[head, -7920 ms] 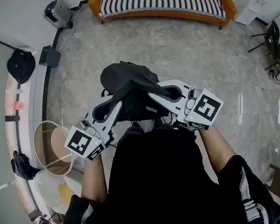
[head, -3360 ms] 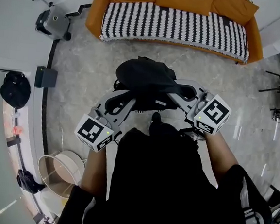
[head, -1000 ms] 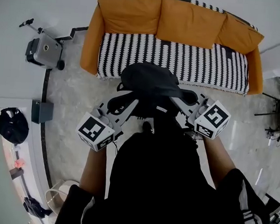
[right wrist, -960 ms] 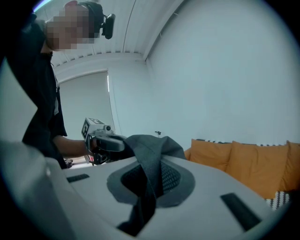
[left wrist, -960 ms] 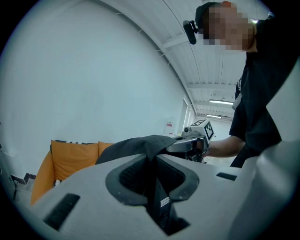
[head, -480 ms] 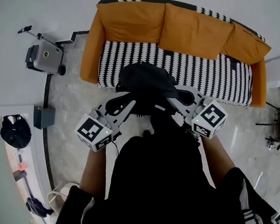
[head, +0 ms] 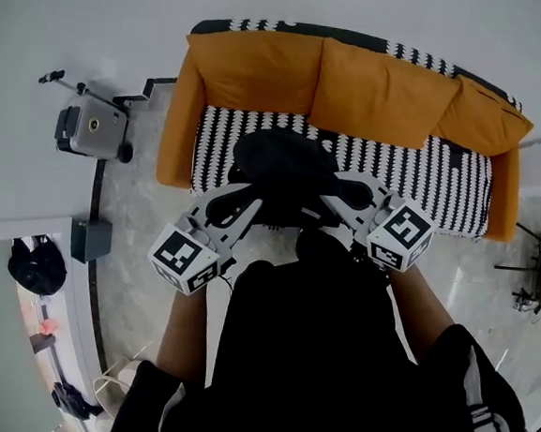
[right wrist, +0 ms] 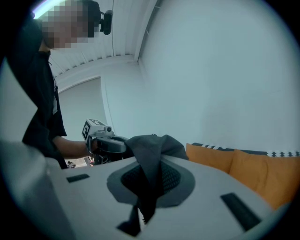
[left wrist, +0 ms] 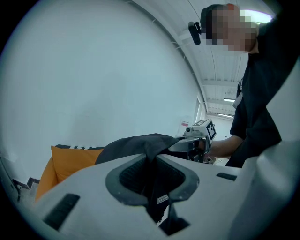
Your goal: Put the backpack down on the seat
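Note:
A black backpack (head: 284, 169) hangs in the air between my two grippers, over the front edge of the sofa seat (head: 378, 168), which has a black-and-white striped cover. My left gripper (head: 242, 201) is shut on a fold of the backpack's fabric (left wrist: 150, 154) at its left side. On the other side my right gripper (head: 336, 195) is shut on the backpack's fabric (right wrist: 150, 173) too. The bag's lower part is hidden behind the grippers and my body.
The orange sofa (head: 357, 86) stands against the white wall, with three orange back cushions. A grey wheeled machine (head: 90, 129) sits on the floor left of the sofa. A dark box (head: 90, 240) stands by the curved black strip on the floor.
I have walked closer to the sofa with the backpack held in both grippers. The bag now hangs over the seat's front edge instead of over the floor.

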A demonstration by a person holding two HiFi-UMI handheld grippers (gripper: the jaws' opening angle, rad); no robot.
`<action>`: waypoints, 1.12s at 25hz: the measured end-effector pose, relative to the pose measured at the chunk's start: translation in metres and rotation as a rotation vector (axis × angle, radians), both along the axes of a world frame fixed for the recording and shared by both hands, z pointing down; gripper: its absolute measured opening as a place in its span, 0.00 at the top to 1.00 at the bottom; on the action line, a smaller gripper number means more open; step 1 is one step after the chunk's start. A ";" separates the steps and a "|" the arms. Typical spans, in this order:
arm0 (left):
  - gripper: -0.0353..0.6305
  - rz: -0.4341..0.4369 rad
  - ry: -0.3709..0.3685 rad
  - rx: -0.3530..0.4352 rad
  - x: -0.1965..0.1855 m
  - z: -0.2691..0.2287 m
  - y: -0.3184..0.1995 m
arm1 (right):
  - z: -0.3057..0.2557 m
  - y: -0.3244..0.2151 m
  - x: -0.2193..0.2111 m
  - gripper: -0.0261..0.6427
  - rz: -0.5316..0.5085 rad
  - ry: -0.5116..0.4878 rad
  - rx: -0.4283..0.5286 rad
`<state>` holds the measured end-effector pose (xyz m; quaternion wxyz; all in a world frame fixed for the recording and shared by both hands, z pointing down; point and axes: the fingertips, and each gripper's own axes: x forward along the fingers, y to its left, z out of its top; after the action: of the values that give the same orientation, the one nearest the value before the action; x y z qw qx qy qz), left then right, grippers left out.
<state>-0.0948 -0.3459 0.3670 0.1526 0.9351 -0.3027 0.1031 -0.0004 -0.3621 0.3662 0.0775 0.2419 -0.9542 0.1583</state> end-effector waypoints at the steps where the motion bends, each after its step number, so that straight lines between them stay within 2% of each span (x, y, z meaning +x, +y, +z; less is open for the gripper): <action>1: 0.85 -0.003 -0.004 -0.002 0.001 0.001 -0.007 | 0.001 -0.007 0.001 0.91 -0.001 -0.005 -0.003; 5: 0.85 -0.018 -0.006 -0.006 0.005 0.002 -0.034 | 0.005 -0.033 0.004 0.91 0.006 -0.026 -0.005; 12: 0.85 -0.010 0.016 -0.070 -0.003 0.017 -0.074 | 0.021 -0.071 -0.002 0.91 0.063 -0.032 -0.044; 17: 0.85 0.041 0.005 -0.116 -0.011 0.041 -0.108 | 0.043 -0.097 -0.009 0.91 0.111 -0.026 -0.104; 28: 0.85 0.203 -0.089 -0.204 -0.030 0.103 -0.181 | 0.101 -0.158 -0.029 0.91 0.248 -0.022 -0.241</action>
<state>-0.1248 -0.5274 0.4700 0.2219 0.9351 -0.2011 0.1894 -0.0289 -0.5201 0.4670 0.0753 0.3452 -0.8918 0.2825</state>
